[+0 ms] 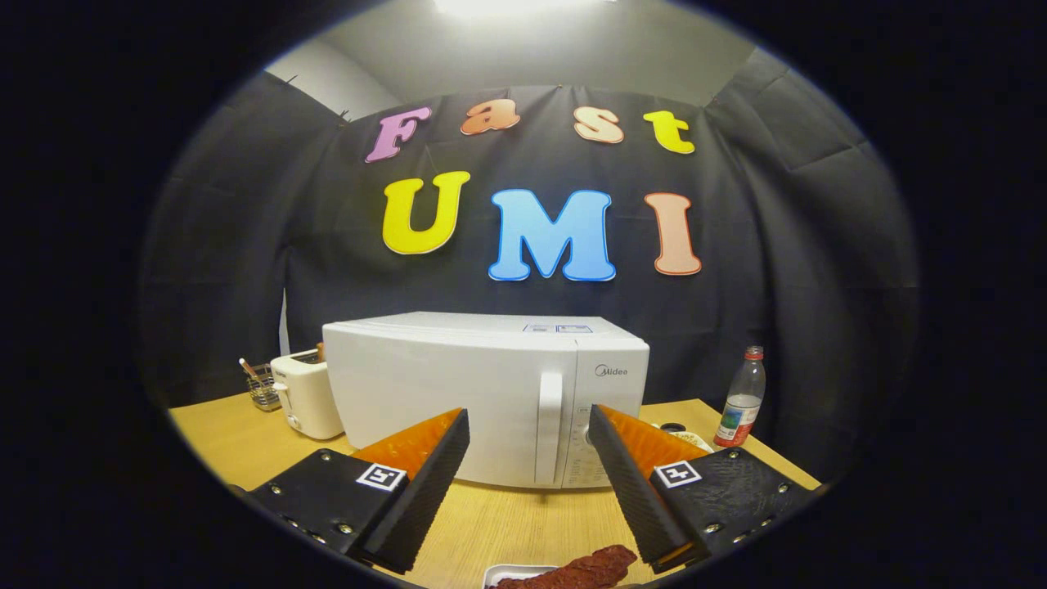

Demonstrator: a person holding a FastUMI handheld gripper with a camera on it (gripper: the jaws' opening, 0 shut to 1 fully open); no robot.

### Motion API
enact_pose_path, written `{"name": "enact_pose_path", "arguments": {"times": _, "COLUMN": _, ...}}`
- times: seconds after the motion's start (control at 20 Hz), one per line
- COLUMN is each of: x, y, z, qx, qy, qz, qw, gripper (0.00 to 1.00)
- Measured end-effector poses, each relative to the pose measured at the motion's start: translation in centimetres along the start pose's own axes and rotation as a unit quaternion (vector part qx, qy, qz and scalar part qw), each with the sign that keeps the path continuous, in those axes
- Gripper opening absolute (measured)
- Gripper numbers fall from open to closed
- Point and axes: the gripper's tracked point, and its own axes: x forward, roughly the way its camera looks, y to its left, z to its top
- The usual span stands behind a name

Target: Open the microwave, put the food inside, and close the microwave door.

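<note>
- Far back at the table's [245,446] left edge I see a small wire basket [262,391] with a utensil poking out, parked clear of the work.
- Just beside it, a white toaster [308,394] stands near the microwave's left side, also out of my path.
- The white microwave [483,393] sits mid-table, door shut, its vertical handle [549,425] facing me. I judge opening it is the step in hand.
- My gripper [529,442] hangs in front of the door with its jaws spread wide and nothing between them; the handle shows in the gap between the fingertips, so I seem lined up for a pull.
- The food [585,567], a dark reddish strip on a white tray [511,573], lies at the table's near edge below the fingers, waiting within easy reach until the door is open.
- Beyond the right finger, a small dish [685,438] is partly hidden; I cannot tell what it holds.
- A clear water bottle [743,398] with a red cap stands near the table's right edge, beside the microwave.
</note>
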Motion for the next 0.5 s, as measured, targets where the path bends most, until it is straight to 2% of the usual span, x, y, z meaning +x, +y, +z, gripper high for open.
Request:
{"name": "enact_pose_path", "arguments": {"times": 0.45, "x": 7.8, "y": -2.0, "z": -4.2, "qx": 0.003, "qy": 0.017, "qz": -0.028, "qw": 0.999, "gripper": 0.94}}
{"name": "enact_pose_path", "arguments": {"times": 0.5, "x": 8.3, "y": -2.1, "z": -4.3, "qx": 0.006, "qy": 0.014, "qz": -0.03, "qw": 0.999, "gripper": 0.91}}
